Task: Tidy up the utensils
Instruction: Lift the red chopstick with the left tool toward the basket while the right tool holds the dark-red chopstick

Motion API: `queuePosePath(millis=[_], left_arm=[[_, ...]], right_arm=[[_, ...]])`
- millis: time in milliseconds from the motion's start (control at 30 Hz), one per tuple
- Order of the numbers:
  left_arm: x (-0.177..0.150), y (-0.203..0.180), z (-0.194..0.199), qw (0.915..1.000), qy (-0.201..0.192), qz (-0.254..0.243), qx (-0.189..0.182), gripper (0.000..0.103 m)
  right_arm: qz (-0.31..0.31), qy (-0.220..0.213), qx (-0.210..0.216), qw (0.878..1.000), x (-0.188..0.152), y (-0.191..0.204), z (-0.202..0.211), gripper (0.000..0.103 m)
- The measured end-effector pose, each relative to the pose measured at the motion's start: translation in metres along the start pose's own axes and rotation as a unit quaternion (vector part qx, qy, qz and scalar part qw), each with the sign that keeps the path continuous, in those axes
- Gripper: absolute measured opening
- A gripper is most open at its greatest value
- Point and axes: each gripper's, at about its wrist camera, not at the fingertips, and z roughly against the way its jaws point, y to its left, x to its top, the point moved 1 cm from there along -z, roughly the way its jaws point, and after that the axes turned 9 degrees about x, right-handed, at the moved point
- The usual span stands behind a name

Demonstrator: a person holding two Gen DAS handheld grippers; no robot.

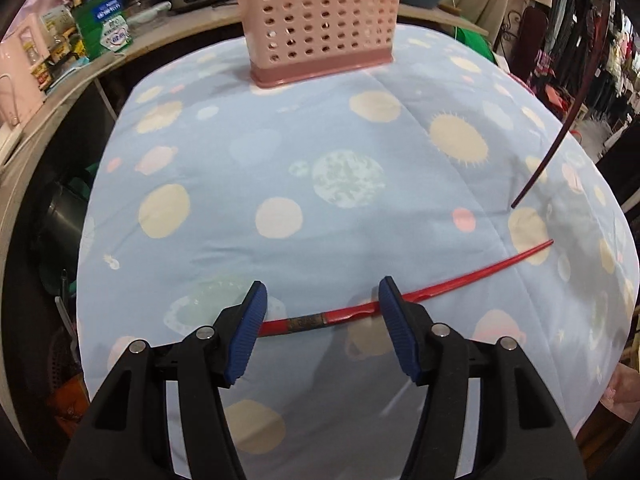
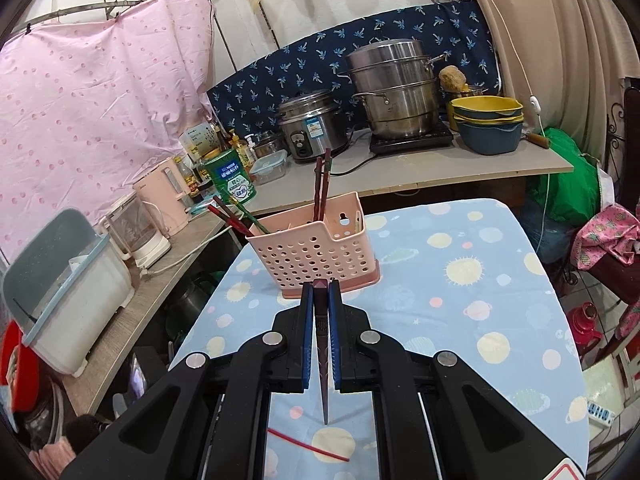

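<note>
A pink perforated utensil holder [image 1: 320, 20] stands at the far end of the table, on a blue planet-print cloth [image 1: 320, 184]. In the right wrist view the holder [image 2: 316, 248] has several dark red chopsticks standing in it. A red chopstick [image 1: 460, 278] lies flat on the cloth, crosswise under my left gripper [image 1: 322, 292], whose jaws stand open over it without pressing it. My right gripper [image 2: 321, 288] is shut on a dark maroon chopstick [image 2: 323, 352], held tip-down above the cloth short of the holder. That maroon chopstick [image 1: 548, 152] hangs at the right of the left wrist view. The red chopstick [image 2: 308, 446] lies below the right gripper.
A counter runs along the left and far sides with a rice cooker [image 2: 310, 128], a stacked steel steamer [image 2: 394, 88], nested bowls [image 2: 488, 120], a pink kettle [image 2: 164, 200] and a green canister [image 2: 234, 178]. The table drops off at its left and right edges.
</note>
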Motion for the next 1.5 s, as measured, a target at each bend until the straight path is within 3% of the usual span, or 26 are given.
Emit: queuePosePath(millis=[167,300,467,667,733,800,833,1000,1267,1500], left_arm=[[-0.018,-0.001,0.006,0.9998,0.016,0.007,-0.010,0.056],[-0.045,-0.015,0.019,0.9999,0.017,-0.003,0.000,0.062],[-0.068,-0.024,0.036,0.9996,0.017,0.021,-0.002,0.062],[-0.094,-0.036,0.055,0.9995,0.014,0.028,-0.005,0.047],[-0.101,-0.041,0.061,0.9995,0.013,0.030,0.001,0.033],[-0.105,-0.043,0.064,0.9991,0.010,0.041,0.007,0.026],[-0.105,-0.043,0.064,0.9988,0.010,0.047,0.010,0.018],[-0.111,-0.052,0.071,0.9975,0.015,0.069,-0.007,0.007],[-0.104,-0.053,0.095,0.9935,-0.003,0.114,-0.005,0.007],[-0.064,-0.038,0.146,0.9880,-0.052,0.145,0.000,0.007]], right_arm=[[0.001,-0.001,-0.006,1.000,-0.002,0.003,0.005,0.007],[0.004,0.001,-0.008,1.000,-0.004,0.004,0.008,0.007],[0.001,0.001,-0.007,1.000,-0.008,0.004,0.014,0.007],[0.006,-0.004,-0.009,1.000,-0.012,0.008,0.026,0.007],[0.006,-0.008,-0.010,1.000,-0.013,0.008,0.032,0.007],[0.005,-0.012,-0.013,1.000,-0.014,0.007,0.038,0.007],[0.004,-0.014,-0.014,1.000,-0.013,0.006,0.040,0.007],[0.003,-0.021,-0.019,1.000,-0.013,0.003,0.052,0.007],[-0.003,-0.022,-0.018,1.000,-0.016,-0.002,0.058,0.007],[-0.001,-0.016,-0.005,1.000,-0.017,0.000,0.054,0.007]])
